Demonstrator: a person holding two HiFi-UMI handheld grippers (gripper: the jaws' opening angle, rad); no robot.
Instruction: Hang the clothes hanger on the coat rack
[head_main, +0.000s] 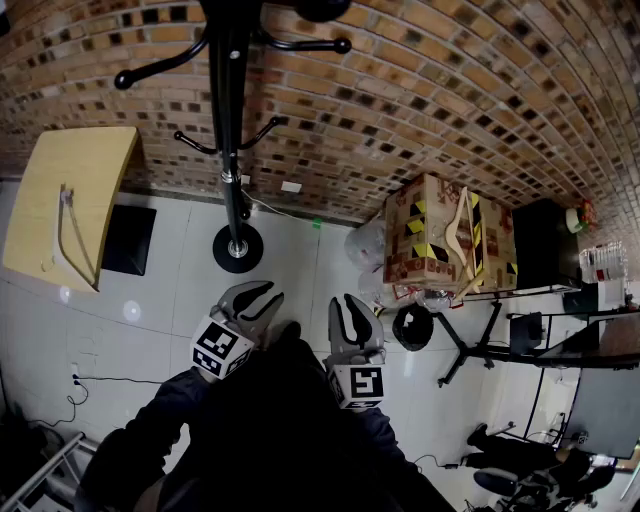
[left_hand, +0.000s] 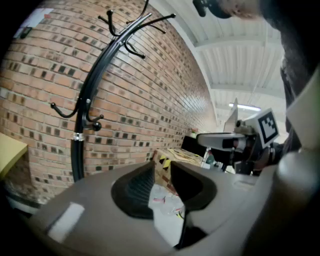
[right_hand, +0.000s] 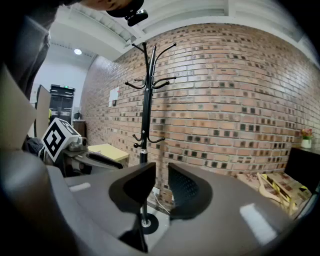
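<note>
Pale glossy floor (head_main: 165, 320) fills the lower head view, and a brick wall (head_main: 420, 90) arcs across the top. At upper left a yellow tabletop (head_main: 70, 190) stands against the wall, and a thin cable (head_main: 90, 382) trails over the tiles at lower left. Just right of the tabletop rises the rack (head_main: 230, 130), a black pole with curved ball-tipped hooks and a round base resting on the floor close to the wall. Below it, at centre frame, the left gripper (head_main: 258, 298) and right gripper (head_main: 352, 308) sit side by side, each with its jaws drawn nearly together to a narrow slit and nothing between them. Further right, clear bags (head_main: 365, 245) lean at the foot of a cardboard box (head_main: 415, 240) marked with yellow-and-black stripes. The hanger (head_main: 460, 235) lies flat on top of that box, well apart from the rack and from both grippers; it is pale wood, its two arms forming a narrow bend along the box lid. At the right edge a dark desk (head_main: 600, 345) and a wheeled chair (head_main: 520, 470) crowd the corner. Bare tiles lie open between the rack's base, the grippers and the box.
</note>
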